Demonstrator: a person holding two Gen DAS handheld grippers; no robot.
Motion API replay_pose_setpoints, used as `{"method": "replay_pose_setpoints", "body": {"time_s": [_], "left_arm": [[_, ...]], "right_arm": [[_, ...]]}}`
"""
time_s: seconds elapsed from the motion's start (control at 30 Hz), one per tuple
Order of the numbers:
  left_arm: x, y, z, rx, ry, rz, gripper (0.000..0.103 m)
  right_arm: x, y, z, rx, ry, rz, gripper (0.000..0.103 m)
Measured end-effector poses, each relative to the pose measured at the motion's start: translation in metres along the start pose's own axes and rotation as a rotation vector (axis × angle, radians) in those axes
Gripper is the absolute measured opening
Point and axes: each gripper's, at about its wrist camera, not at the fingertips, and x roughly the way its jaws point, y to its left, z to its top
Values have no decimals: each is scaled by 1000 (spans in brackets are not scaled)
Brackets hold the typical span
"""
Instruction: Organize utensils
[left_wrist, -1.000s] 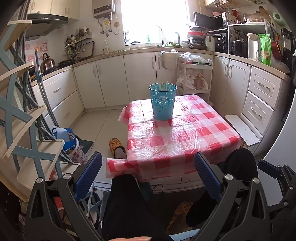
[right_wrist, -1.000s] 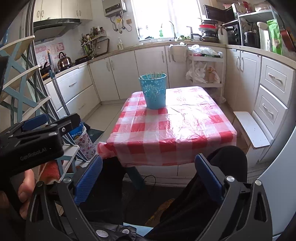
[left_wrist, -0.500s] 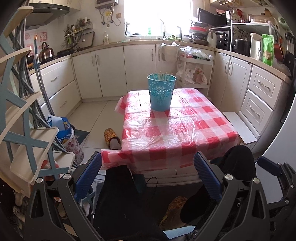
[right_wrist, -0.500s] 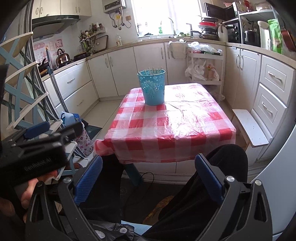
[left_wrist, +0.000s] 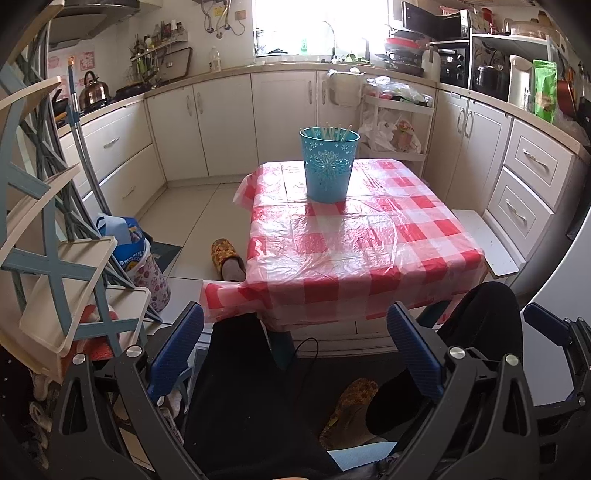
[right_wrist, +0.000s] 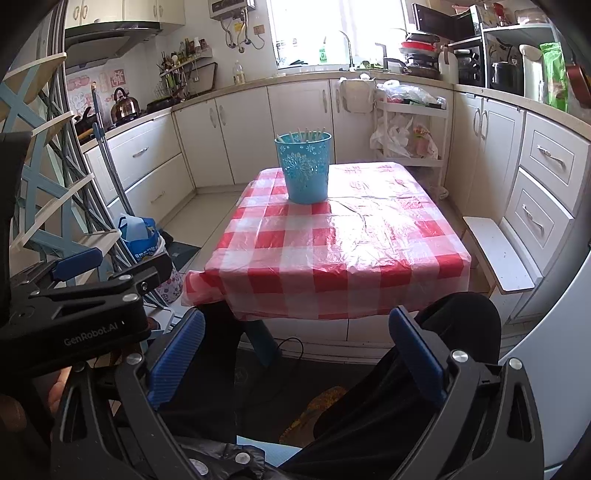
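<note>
A blue perforated bucket (left_wrist: 328, 166) stands on the far part of a table with a red-and-white checked cloth (left_wrist: 354, 251). Several pale utensil ends (left_wrist: 325, 131) stick up from inside it. It also shows in the right wrist view (right_wrist: 306, 168), with the utensil ends (right_wrist: 306, 134) at its rim. My left gripper (left_wrist: 295, 349) is open and empty, held low in front of the table over my black-trousered legs. My right gripper (right_wrist: 295, 354) is open and empty, likewise short of the table's near edge (right_wrist: 325, 310). The left gripper's body (right_wrist: 74, 314) shows at the right view's left.
A blue-and-cream folding rack (left_wrist: 48, 229) stands at the left with bags (left_wrist: 136, 254) at its foot. A white bench (left_wrist: 487, 243) lies right of the table by the drawers. Cabinets and a cluttered trolley (left_wrist: 395, 122) line the back. A slippered foot (left_wrist: 225, 258) rests beside the table.
Both grippers have drawn back and tilted slightly, so the table and bucket sit a little farther and higher in view. Both stay open and empty.
</note>
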Motion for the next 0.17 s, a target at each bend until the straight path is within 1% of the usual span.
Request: {"method": "replay_pose_setpoints", "body": {"time_s": [0.17], "left_arm": [[1, 0, 0, -2, 2, 8, 95]], "right_arm": [[3, 1, 0, -1, 9, -1, 96]]}}
